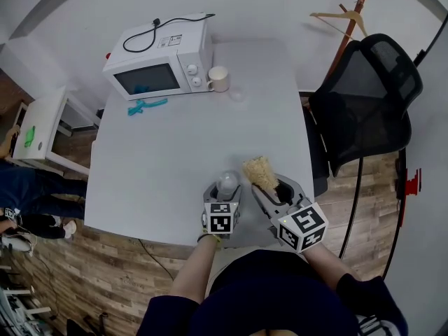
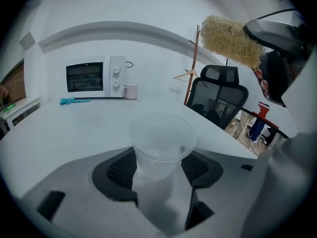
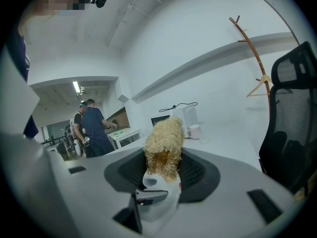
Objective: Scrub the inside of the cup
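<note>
A clear plastic cup (image 1: 227, 181) (image 2: 162, 139) sits between the black pads of my left gripper (image 1: 225, 190) (image 2: 159, 163), mouth up, near the front edge of the white table (image 1: 175, 159). Both pads touch its sides, so the gripper is shut on it. My right gripper (image 1: 270, 188) (image 3: 161, 176) is shut on the white handle of a brush whose tan, frizzy head (image 1: 260, 171) (image 3: 164, 145) sticks out past the jaws. The brush head (image 2: 230, 40) hangs just right of the cup and a little above its rim, outside it.
A white microwave (image 1: 159, 65), a pale mug (image 1: 218, 79) and a teal object (image 1: 147, 106) sit at the table's far end. A black office chair (image 1: 364, 100) and a wooden coat stand (image 1: 353, 19) are to the right. People stand by a side table (image 3: 91, 128).
</note>
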`<action>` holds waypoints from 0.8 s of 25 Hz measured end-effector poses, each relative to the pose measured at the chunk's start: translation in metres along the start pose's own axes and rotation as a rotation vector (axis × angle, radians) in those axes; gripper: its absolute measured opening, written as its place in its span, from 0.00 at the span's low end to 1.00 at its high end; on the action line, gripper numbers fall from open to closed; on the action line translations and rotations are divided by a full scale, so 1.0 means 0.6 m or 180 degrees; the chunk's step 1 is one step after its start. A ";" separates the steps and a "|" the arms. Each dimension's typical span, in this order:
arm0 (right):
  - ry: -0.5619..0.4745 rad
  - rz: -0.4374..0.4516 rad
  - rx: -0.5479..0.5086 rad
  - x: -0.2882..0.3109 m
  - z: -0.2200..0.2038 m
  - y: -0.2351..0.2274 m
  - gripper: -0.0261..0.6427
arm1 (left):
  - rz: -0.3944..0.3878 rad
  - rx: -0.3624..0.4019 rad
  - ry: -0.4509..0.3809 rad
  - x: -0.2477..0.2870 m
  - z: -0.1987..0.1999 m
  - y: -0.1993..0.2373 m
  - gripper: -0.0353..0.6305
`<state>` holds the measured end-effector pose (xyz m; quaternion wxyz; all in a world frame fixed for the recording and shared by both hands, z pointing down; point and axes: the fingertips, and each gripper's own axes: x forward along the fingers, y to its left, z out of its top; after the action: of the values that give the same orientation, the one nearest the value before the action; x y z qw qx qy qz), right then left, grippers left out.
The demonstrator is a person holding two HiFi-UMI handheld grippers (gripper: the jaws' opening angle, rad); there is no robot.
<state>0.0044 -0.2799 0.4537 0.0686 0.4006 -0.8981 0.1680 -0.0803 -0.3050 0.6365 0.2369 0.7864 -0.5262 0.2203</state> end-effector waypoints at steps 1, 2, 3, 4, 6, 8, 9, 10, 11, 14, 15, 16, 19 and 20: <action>0.0005 0.0014 -0.0003 0.001 0.000 0.001 0.30 | -0.0006 0.0031 -0.0025 -0.002 0.006 -0.001 0.49; 0.0012 0.0029 -0.0006 0.002 -0.001 0.001 0.30 | -0.0012 0.0067 -0.0053 -0.004 0.012 -0.004 0.49; 0.0021 0.0044 -0.0009 0.003 -0.001 0.001 0.30 | -0.0017 0.0107 -0.0079 -0.006 0.018 -0.006 0.49; 0.0034 0.0061 -0.0013 0.003 -0.002 0.002 0.30 | -0.0021 0.0150 -0.0101 -0.008 0.023 -0.009 0.49; 0.0066 0.0095 -0.0032 0.003 -0.005 0.003 0.30 | -0.0030 0.0237 -0.0144 -0.010 0.028 -0.016 0.49; 0.0105 0.0135 -0.0068 0.003 -0.008 0.005 0.30 | -0.0030 0.0341 -0.0182 -0.013 0.033 -0.023 0.49; 0.0132 0.0160 -0.0095 0.003 -0.010 0.005 0.30 | -0.0024 0.0404 -0.0202 -0.016 0.039 -0.026 0.49; 0.0165 0.0191 -0.0130 0.003 -0.013 0.005 0.30 | -0.0015 0.0477 -0.0219 -0.018 0.045 -0.029 0.49; 0.0203 0.0229 -0.0172 0.004 -0.015 0.005 0.30 | -0.0004 0.0559 -0.0232 -0.021 0.050 -0.033 0.49; 0.0354 0.0379 -0.0371 0.004 -0.025 0.011 0.30 | 0.0033 0.0832 -0.0262 -0.029 0.062 -0.040 0.49; 0.0416 0.0440 -0.0476 0.003 -0.029 0.014 0.30 | 0.0049 0.0929 -0.0269 -0.031 0.065 -0.042 0.49; 0.0479 0.0504 -0.0600 0.003 -0.032 0.018 0.30 | 0.0069 0.1030 -0.0273 -0.034 0.069 -0.043 0.49; 0.0646 0.0673 -0.1006 0.003 -0.039 0.031 0.30 | 0.0136 0.1325 -0.0282 -0.041 0.079 -0.045 0.49; 0.0695 0.0714 -0.1131 0.003 -0.040 0.034 0.30 | 0.0156 0.1405 -0.0284 -0.043 0.082 -0.045 0.49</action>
<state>-0.0120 -0.2598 0.4718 0.2157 0.2595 -0.9397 0.0562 -0.0591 -0.3071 0.5787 0.0302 0.8151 -0.4942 0.3008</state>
